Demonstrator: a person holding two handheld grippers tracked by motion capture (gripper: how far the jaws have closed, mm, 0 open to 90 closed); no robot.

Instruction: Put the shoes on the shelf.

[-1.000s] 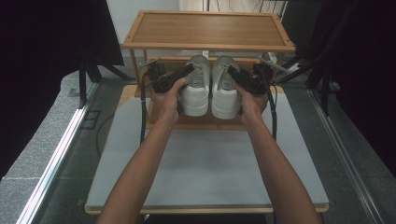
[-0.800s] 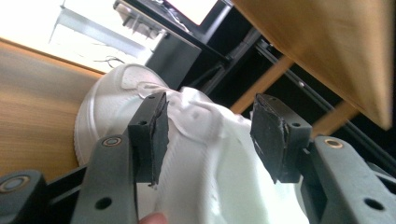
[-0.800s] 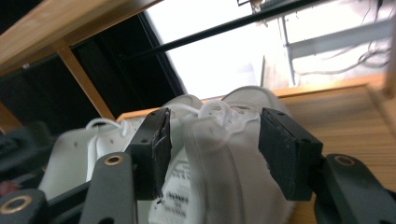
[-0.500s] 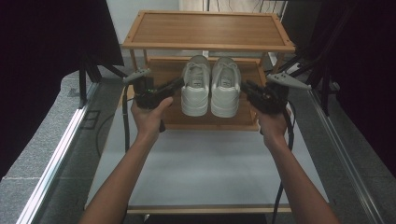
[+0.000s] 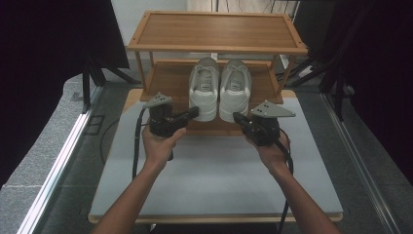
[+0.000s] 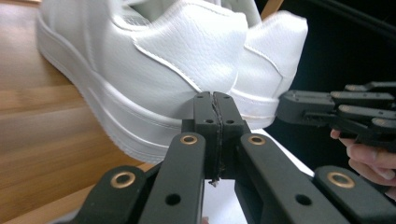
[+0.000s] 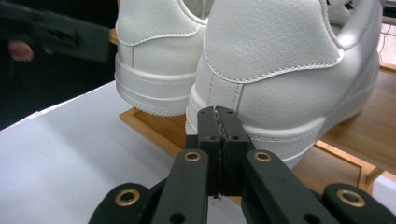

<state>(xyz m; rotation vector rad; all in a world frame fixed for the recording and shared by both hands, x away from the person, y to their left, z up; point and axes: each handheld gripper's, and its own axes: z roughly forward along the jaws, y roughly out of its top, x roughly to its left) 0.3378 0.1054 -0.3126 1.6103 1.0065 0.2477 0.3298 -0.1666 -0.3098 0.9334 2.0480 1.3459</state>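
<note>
Two white sneakers stand side by side on the lower shelf of a wooden rack [image 5: 165, 80], heels toward me: the left shoe [image 5: 204, 90] and the right shoe [image 5: 234, 90]. My left gripper [image 5: 196, 111] sits just left of the left shoe's heel, jaws pressed together with nothing between them. My right gripper [image 5: 235, 116] sits at the right shoe's heel, also shut and empty. In the left gripper view the shut gripper [image 6: 215, 100] points at the left shoe [image 6: 140, 60]. In the right gripper view the shut gripper [image 7: 217, 115] faces the right shoe's heel [image 7: 275, 70].
The rack's top shelf [image 5: 216, 30] is bare wood. The rack stands at the far end of a grey table [image 5: 214, 180]. Black curtains hang at both sides, and a metal rail [image 5: 58, 165] runs along the floor at left. Cables trail from both grippers.
Both hands drew back from the shoes, swung outward, then came in again toward the heels. The shoes stay on the lower shelf, released.
</note>
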